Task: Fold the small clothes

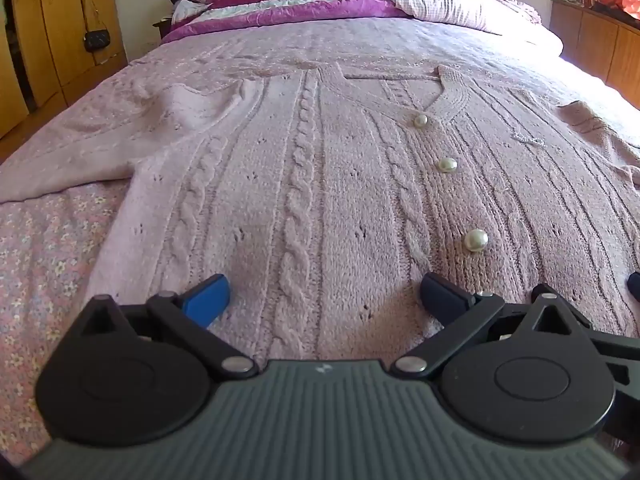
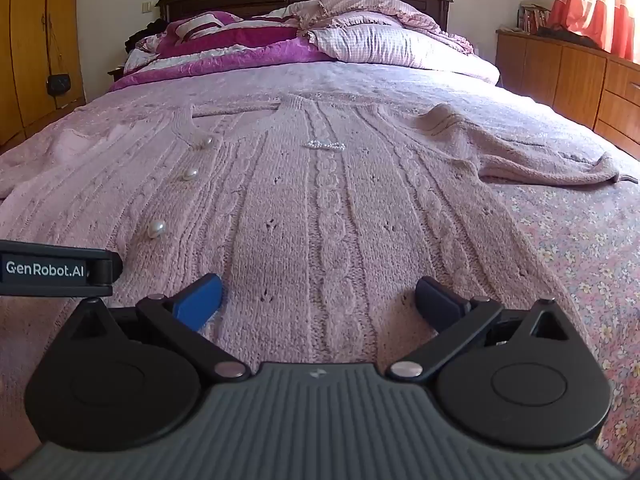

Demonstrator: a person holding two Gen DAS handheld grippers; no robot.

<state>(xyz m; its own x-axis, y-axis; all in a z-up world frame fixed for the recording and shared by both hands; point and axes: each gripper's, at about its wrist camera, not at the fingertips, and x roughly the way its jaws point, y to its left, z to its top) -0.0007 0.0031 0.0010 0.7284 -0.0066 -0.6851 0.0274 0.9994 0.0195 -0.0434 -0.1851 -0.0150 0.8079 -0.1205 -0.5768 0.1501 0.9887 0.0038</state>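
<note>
Daylight from right-side window (image 2: pixel 600 4), glare on bed edge (image 1: pixel 576 60); sharp pics, strong fisheye bend at edges.

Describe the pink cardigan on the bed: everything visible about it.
The cardigan is a soft pink cable-knit with eyelet holes and a ribbed V-neck. It lies flat, front up, buttoned and unfolded, hem toward the cameras, on a floral bedspread. Three pearl-like buttons run down the placket; a small beaded ornament sits on the chest. One sleeve lies out to the side, slightly rumpled. The open left tongs and right tongs are near the hem; contact is unclear.
</note>
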